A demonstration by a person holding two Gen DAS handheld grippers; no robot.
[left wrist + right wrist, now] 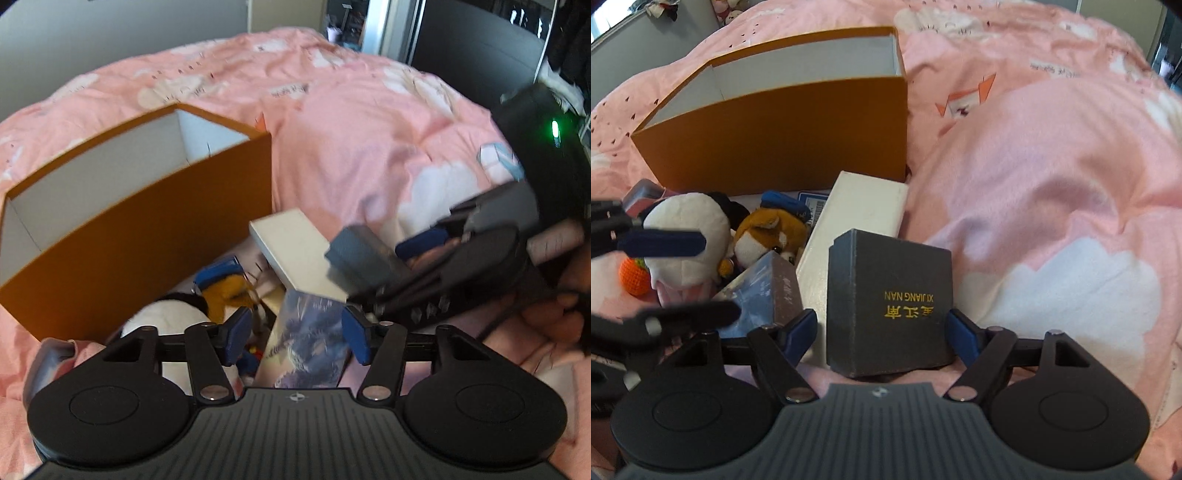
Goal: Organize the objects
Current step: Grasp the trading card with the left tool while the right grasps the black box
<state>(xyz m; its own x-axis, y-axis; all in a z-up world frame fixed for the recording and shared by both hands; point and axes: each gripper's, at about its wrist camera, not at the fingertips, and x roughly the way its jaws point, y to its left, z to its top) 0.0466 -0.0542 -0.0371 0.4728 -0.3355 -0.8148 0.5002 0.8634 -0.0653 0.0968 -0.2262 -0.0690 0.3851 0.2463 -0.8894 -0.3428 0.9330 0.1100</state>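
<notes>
An open orange box [155, 229] [790, 133] with a white inside stands on the pink bedspread. In front of it lie a white flat box [295, 254] [857, 218], a blue-patterned box [310, 343] [764, 291], a white plush [687, 236] and a brown plush [225, 291] [768, 232]. My right gripper [882, 334] has its jaws around a dark grey box [890, 302] printed "XI JIANG NAN"; it also shows in the left wrist view [362, 258]. My left gripper [297, 334] is open above the blue-patterned box, holding nothing.
An orange knitted ball [635, 277] lies left of the white plush. A small grey-red box [642, 194] sits by the orange box's near left corner. The bedspread [1052, 166] rises in folds to the right. Dark furniture [480, 55] stands behind the bed.
</notes>
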